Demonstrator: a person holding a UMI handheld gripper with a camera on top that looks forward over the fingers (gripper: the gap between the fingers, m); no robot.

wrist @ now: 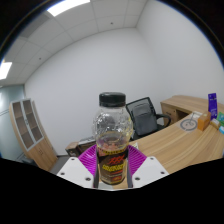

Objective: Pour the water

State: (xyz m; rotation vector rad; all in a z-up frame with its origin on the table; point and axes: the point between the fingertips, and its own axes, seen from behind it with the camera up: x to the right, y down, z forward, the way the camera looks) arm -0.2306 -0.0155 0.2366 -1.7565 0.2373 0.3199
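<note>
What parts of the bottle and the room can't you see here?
Gripper view, things that cannot be made out:
- The bottle's base: cut off between the fingers.
- Its label wording: too small to read.
- Any cup to pour into: none in view.
- The small things on the desk: too small to name.
- The office chair's lower part: hidden behind the desk.

One wide-angle camera riding on the gripper.
It looks forward along the jaws, bottle (113, 140) close ahead, desk (185, 145) beyond.
</note>
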